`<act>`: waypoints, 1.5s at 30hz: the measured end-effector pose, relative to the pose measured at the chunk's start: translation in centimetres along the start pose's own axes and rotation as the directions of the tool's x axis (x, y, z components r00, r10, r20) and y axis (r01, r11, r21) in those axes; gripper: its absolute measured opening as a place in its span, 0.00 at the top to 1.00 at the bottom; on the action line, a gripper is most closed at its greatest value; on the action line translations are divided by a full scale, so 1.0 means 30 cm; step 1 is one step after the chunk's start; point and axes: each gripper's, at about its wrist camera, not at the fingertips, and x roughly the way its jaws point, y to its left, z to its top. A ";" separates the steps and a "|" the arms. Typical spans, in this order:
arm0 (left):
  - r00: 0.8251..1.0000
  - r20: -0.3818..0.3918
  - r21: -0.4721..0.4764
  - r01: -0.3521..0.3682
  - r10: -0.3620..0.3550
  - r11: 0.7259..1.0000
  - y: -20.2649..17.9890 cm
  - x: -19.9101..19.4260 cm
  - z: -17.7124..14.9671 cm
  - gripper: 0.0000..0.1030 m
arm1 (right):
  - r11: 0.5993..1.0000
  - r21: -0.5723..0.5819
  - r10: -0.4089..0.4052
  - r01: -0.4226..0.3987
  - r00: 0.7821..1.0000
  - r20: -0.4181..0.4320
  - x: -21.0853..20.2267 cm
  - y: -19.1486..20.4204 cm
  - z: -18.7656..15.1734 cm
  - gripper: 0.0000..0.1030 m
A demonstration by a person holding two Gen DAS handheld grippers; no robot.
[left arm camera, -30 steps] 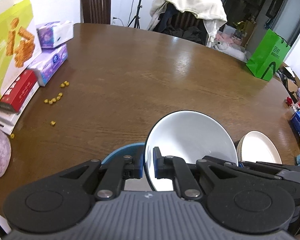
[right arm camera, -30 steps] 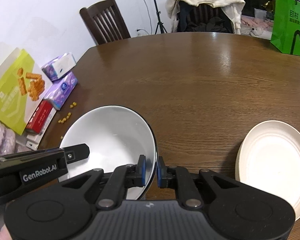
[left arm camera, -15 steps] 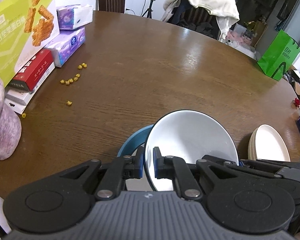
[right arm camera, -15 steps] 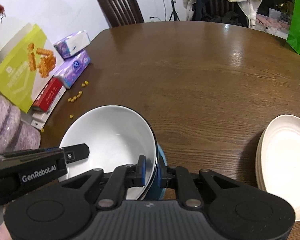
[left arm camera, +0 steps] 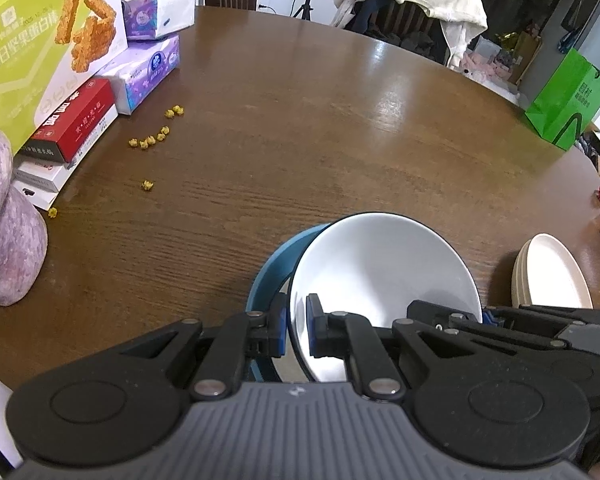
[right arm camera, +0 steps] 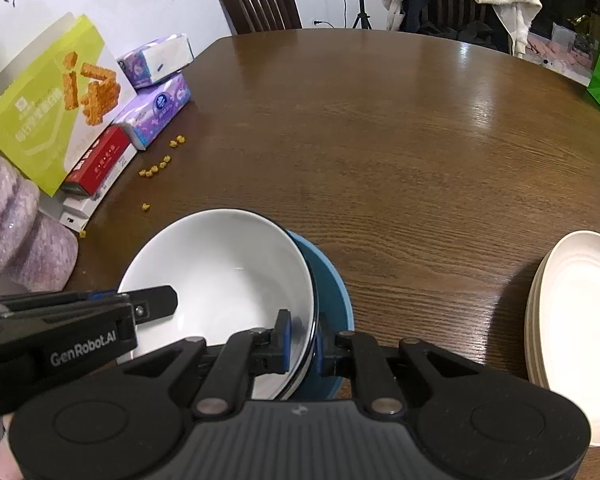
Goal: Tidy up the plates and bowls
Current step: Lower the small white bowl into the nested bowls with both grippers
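Moved: blue bowl now shows under my white bowl | Jaws: left gripper and right gripper both pinch its rim | Tip: lower level, centred over blue bowl, beside plates.

A round wooden table carries boxes and tissue packs far left, scattered crumbs, a blue bowl near, cream plates right.
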 end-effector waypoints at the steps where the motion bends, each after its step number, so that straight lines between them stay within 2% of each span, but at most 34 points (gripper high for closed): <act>1: 1.000 -0.001 0.001 0.000 0.000 1.000 0.000 0.002 -0.001 0.91 | 1.000 -0.003 -0.003 0.003 1.000 -0.001 0.003 0.002 0.000 0.88; 11: 1.000 -0.030 -0.008 -0.005 0.005 1.000 0.009 0.031 -0.015 0.91 | 0.998 -0.048 -0.034 0.034 0.999 -0.007 0.032 0.025 -0.016 0.87; 20: 1.000 -0.013 -0.041 0.022 -0.022 0.999 0.030 0.034 -0.014 0.90 | 0.997 -0.058 -0.045 0.046 0.999 0.011 0.043 0.032 -0.026 0.86; 38: 0.998 -0.039 -0.033 0.046 -0.047 0.998 0.044 0.040 -0.014 0.91 | 0.998 -0.050 -0.045 0.048 0.997 0.063 0.040 0.022 -0.046 0.87; 45: 0.998 -0.027 -0.023 0.050 -0.050 0.998 0.047 0.038 -0.020 0.92 | 0.997 -0.056 -0.047 0.052 0.995 0.084 0.037 0.022 -0.051 0.87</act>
